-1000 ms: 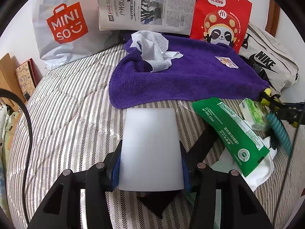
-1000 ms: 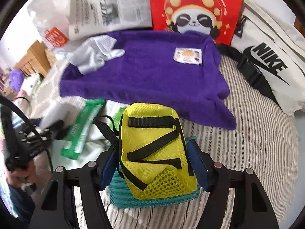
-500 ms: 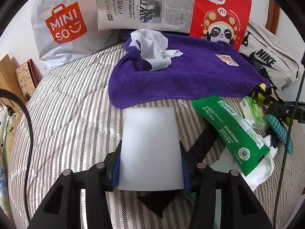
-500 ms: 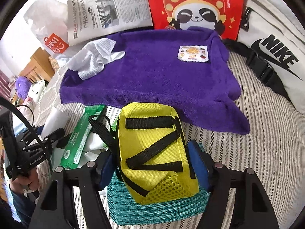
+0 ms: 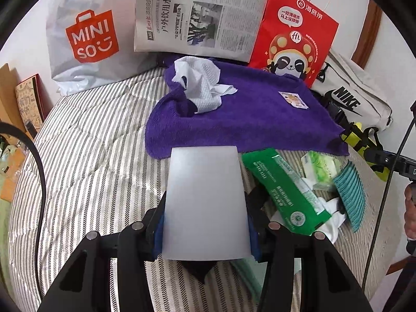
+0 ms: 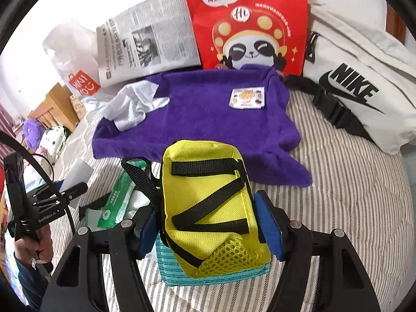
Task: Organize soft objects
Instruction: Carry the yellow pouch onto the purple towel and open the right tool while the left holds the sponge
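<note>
Left claw (image 5: 205,223) pinches a white sheet (image 5: 205,200), held over the striped bed (image 5: 85,156), its far edge at the purple towel (image 5: 247,119). Crumpled wipe (image 5: 200,88) lies on the towel's left part. Green pack (image 5: 283,189) lies right of the sheet. Right claw (image 6: 210,231) clamps a yellow pouch (image 6: 208,208) above the bed, near the towel's front edge.

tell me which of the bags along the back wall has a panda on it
The red paper bag, standing between the newspaper and the white Nike bag. The white Miniso bag at the other end carries only an orange logo.
</note>
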